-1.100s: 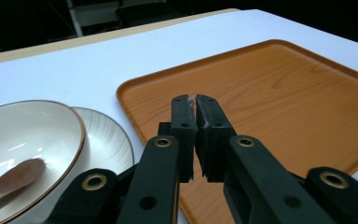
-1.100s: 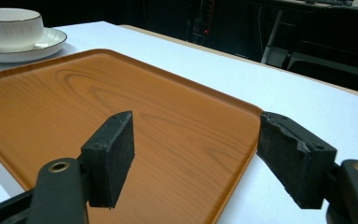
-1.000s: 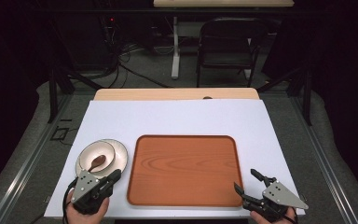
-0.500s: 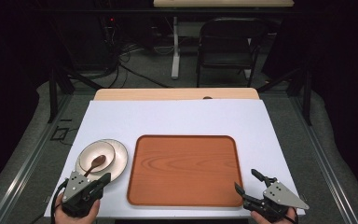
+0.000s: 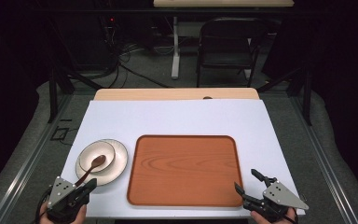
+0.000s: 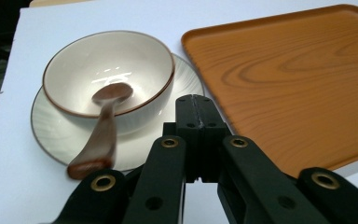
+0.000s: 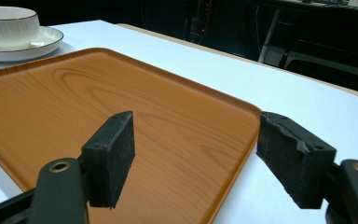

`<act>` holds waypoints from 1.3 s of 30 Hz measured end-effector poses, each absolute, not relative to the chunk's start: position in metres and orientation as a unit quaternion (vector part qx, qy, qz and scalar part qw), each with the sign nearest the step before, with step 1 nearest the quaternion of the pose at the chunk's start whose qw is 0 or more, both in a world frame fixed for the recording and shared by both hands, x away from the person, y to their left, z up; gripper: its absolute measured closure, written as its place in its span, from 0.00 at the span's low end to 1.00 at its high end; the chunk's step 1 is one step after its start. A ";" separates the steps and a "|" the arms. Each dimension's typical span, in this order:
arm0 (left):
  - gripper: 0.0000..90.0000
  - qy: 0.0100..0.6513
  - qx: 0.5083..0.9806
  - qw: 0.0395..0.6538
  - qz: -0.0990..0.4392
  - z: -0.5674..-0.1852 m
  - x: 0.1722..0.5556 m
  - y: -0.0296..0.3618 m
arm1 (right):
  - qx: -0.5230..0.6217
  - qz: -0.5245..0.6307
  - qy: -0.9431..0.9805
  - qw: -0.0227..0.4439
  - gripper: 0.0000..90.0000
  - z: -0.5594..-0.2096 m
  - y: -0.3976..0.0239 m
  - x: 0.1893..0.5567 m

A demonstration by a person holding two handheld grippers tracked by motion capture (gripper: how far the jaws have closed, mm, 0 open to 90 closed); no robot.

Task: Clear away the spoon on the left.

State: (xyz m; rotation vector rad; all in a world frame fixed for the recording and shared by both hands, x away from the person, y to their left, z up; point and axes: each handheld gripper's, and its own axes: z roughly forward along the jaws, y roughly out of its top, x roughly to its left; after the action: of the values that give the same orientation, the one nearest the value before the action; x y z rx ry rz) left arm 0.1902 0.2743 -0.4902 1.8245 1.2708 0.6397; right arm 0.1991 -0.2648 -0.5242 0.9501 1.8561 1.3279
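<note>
Moved: left gripper had drawn back from the bowl toward the table's near edge.
Left jaws: pressed together, empty.
Right gripper: jaws wide apart, beside the tray.
Spoon: resting in bowl on plate.

The room is dark — walls and far corners fall into black. A grey carpeted floor surrounds the counter, whose top is covered in a white sheet, with a strip of pale wood showing at its far edge. Beyond it stands a black folding chair, just beside a white post rising from the floor. Black cables trail across the carpet near it. At the very top, another pale tabletop shows — and a small red light glows to the left. Metal rails run along the floor on both sides.
</note>
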 end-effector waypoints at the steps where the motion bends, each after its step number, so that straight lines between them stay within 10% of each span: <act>1: 1.00 0.504 0.721 0.402 0.253 -0.491 0.190 0.276 | 0.363 0.507 0.709 0.329 0.30 -0.524 -0.265 0.199; 39: 1.00 0.558 0.676 0.369 0.310 -0.493 0.210 0.327 | 0.363 0.505 0.712 0.328 0.31 -0.525 -0.264 0.199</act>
State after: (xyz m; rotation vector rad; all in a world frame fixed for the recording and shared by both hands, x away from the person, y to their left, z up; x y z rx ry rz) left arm 0.2102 0.3266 -0.4930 1.7351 1.4319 0.7947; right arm 0.1991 -0.2638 -0.5246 0.9497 1.8633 1.3213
